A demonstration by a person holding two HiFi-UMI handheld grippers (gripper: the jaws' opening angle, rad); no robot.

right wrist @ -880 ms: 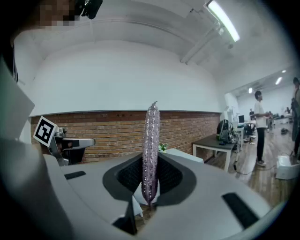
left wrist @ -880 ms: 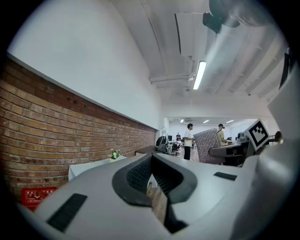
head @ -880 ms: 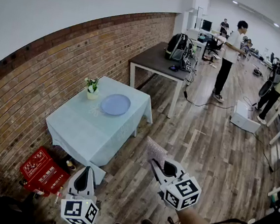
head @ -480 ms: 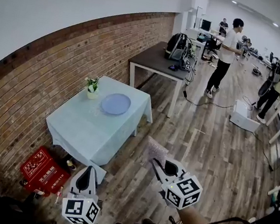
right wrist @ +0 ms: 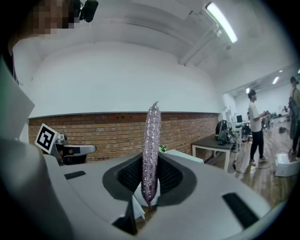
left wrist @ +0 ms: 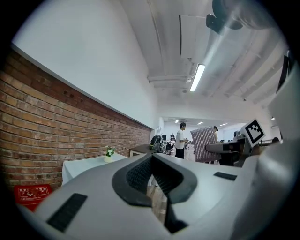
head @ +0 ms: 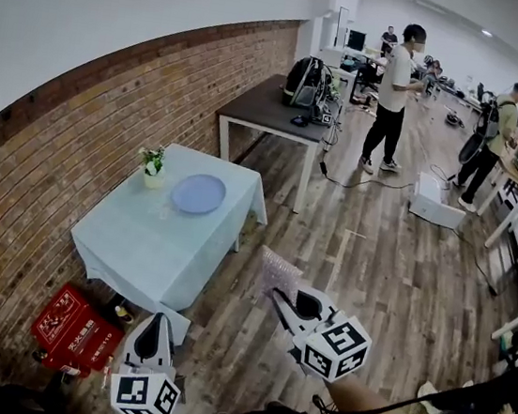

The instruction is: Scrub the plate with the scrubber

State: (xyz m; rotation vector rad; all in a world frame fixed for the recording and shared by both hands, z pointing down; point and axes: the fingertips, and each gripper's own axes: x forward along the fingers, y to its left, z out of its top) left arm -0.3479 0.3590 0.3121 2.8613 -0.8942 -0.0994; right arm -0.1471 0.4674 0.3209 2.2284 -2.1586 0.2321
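The plate (head: 197, 193) is pale blue, the tablecloth (head: 141, 243) mint green, the scrubber (right wrist: 151, 150) glittery mauve, the brick wall (head: 47, 164) red-brown, the crate (head: 73, 328) red with white print, and the floor (head: 393, 266) grey-brown wood planks.

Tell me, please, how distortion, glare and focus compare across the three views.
Head view: heavy fisheye bows the brick wall into an arc, light even, the plate crisp; left gripper view: black corners, the ceiling lamp flares white; right gripper view: the scrubber sharp between the jaws, mosaic patch at top left.
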